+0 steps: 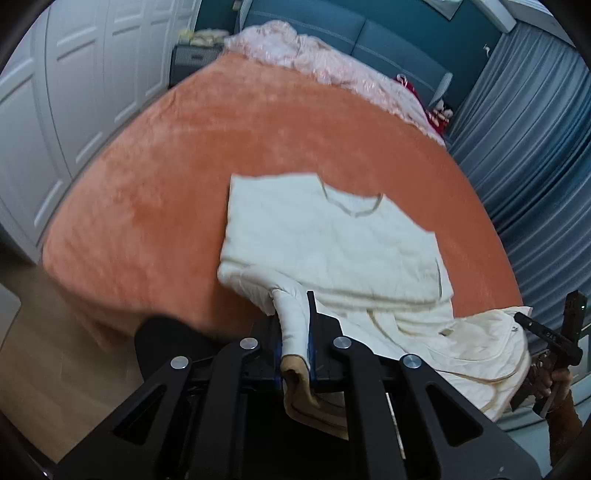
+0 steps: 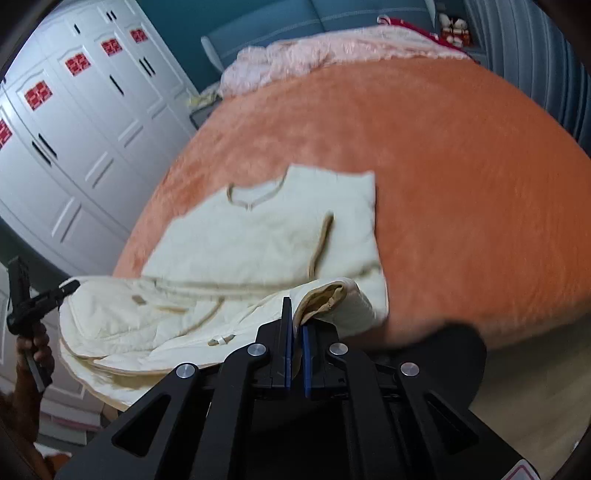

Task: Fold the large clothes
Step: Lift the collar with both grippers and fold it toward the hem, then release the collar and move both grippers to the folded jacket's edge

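Observation:
A cream quilted garment (image 1: 332,236) with tan trim lies on the orange bed (image 1: 184,155), its upper part flat and the collar away from me. Its lower part hangs lifted off the near bed edge. My left gripper (image 1: 295,325) is shut on a bunched corner of the garment's hem. My right gripper (image 2: 295,325) is shut on the other hem corner (image 2: 325,295), which curls over above the fingers. The garment (image 2: 258,236) sags between the two grippers. The right gripper also shows in the left wrist view (image 1: 554,339), and the left gripper in the right wrist view (image 2: 33,306).
A pink fluffy blanket (image 1: 314,59) lies at the bed's head against a blue headboard (image 1: 369,33). White wardrobe doors (image 2: 74,129) stand along one side, grey-blue curtains (image 1: 535,140) along the other. Wooden floor (image 1: 48,350) shows below the bed's edge.

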